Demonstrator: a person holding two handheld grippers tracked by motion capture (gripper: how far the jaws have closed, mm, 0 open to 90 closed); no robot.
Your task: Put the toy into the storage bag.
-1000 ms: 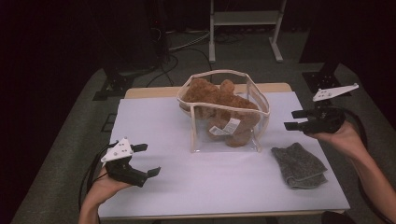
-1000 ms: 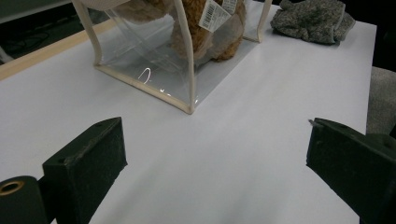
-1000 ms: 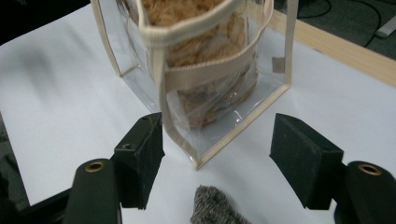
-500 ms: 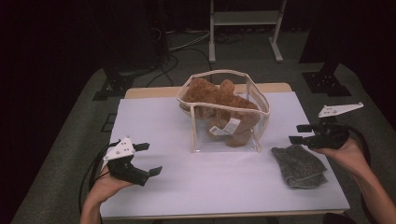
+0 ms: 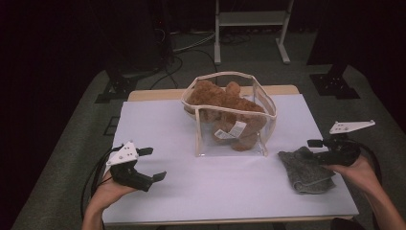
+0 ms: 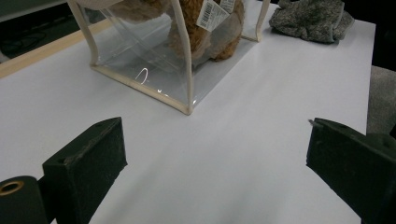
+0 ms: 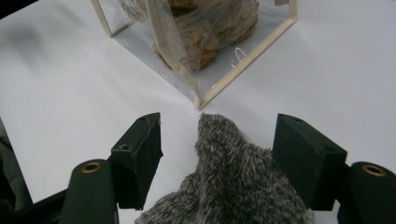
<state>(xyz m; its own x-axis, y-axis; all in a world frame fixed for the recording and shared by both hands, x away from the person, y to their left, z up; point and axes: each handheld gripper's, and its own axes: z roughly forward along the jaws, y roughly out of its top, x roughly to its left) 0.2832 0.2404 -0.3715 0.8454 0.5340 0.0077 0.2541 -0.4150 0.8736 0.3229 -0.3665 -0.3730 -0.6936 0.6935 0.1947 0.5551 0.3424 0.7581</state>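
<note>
A clear bag with cream trim (image 5: 261, 139) stands mid-table and holds a brown teddy bear (image 5: 218, 98) with a white tag. A grey fuzzy cloth (image 5: 306, 175) lies to its right. My right gripper (image 5: 316, 149) is low over the cloth's near-bag edge and open. In the right gripper view the cloth (image 7: 233, 177) pokes up between the two spread jaws of that gripper (image 7: 217, 144), just short of the bag's corner (image 7: 201, 100). My left gripper (image 5: 154, 164) rests open at the front left, empty. In the left gripper view the gripper (image 6: 215, 154) faces the bag (image 6: 140, 70).
The white table top (image 5: 158, 124) ends in a wooden strip at the back. A metal stand (image 5: 251, 19) and cables lie on the dark floor beyond. The grey cloth (image 6: 308, 18) sits near the table's right edge.
My right gripper came down and toward the front, from beside the bag to the grey cloth. The left gripper barely shifted.
</note>
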